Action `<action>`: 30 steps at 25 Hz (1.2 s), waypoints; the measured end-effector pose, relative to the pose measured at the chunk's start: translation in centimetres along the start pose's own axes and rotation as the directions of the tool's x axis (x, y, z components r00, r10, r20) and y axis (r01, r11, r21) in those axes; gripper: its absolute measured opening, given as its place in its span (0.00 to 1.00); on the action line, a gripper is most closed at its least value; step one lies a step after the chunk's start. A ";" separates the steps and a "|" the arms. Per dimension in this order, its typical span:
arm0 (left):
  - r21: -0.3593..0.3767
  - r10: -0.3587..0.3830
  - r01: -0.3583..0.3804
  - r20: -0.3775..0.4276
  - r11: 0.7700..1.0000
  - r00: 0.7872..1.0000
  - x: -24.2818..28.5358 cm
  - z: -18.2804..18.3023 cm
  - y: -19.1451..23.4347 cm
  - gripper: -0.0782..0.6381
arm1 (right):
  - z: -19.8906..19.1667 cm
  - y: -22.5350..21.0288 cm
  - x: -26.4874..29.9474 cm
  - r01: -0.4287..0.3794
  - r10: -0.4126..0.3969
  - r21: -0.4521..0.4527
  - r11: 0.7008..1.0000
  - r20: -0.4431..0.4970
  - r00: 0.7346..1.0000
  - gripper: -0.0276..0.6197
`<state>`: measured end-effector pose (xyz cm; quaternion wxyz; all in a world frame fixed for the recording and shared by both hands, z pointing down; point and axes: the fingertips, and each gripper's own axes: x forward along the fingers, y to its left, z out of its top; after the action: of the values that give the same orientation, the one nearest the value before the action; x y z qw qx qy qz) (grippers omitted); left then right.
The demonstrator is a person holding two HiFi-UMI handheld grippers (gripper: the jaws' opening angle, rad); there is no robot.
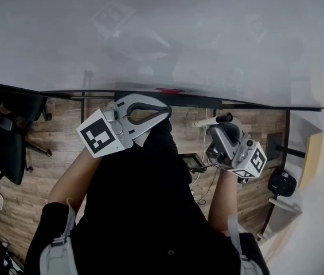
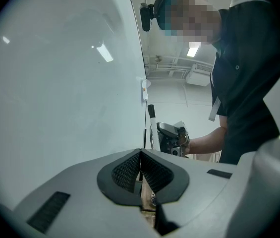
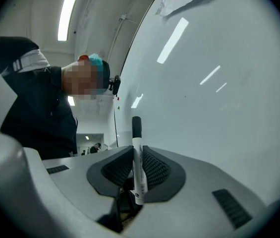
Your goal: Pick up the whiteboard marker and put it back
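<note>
Gripping the whiteboard marker [image 3: 139, 168] in my right gripper [image 3: 137, 155] near the whiteboard [image 3: 219, 108]; left gripper [image 2: 140, 158] closed, empty; I judge the put-back undone.

Floor [image 1: 53, 132]: wood planks, which I see running under the whiteboard ledge [image 1: 253, 105].
Below the ledge's left end: black office chairs [image 1: 7, 145] stand on the planks.
Below the ledge's middle: a small dark device [image 1: 191, 162] lies on the planks among loose cables [image 1: 200, 192].
Below the ledge's right end: a black rounded thing [image 1: 281, 182], perhaps a bag; I can't tell.
On the ledge, mid-length: a small red thing [image 1: 169, 90], too blurred for me to name.
</note>
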<state>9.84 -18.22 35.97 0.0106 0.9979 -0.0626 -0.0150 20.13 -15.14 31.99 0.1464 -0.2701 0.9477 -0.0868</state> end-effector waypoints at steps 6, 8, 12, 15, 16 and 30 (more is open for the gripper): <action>0.000 -0.008 0.008 -0.020 1.000 1.000 0.4 -0.5 0.3 0.12 | -0.6 -1.3 0.7 0.098 -0.118 -0.163 0.982 -0.120 0.986 0.14; 0.000 -0.009 0.009 -0.018 1.000 1.000 0.4 -0.6 0.3 0.12 | -1.3 -1.9 0.9 0.125 -0.164 -0.226 0.966 -0.164 0.973 0.14; -0.007 -0.008 0.008 -0.028 1.000 1.000 0.6 -0.7 0.3 0.12 | -2.6 -2.9 0.9 0.129 -0.235 -0.359 0.924 -0.270 0.934 0.14; -0.009 -0.009 0.009 -0.038 1.000 0.999 0.5 -1.0 0.1 0.12 | -4.0 -3.3 1.3 0.107 -0.267 -0.426 0.898 -0.336 0.903 0.14; -0.012 -0.006 0.005 -0.039 1.000 0.999 0.5 -1.1 0.1 0.12 | -4.5 -3.4 1.8 0.104 -0.278 -0.442 0.891 -0.350 0.895 0.14; -0.041 0.028 -0.030 -0.042 0.999 0.999 -0.3 -1.6 0.4 0.12 | -15.2 -6.2 0.7 -0.168 -0.349 -0.569 0.805 -0.683 0.642 0.14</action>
<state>9.53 -18.55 37.54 0.0330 0.9965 -0.0765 0.0045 17.65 -19.41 47.67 -0.3607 -0.2890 0.8815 0.0962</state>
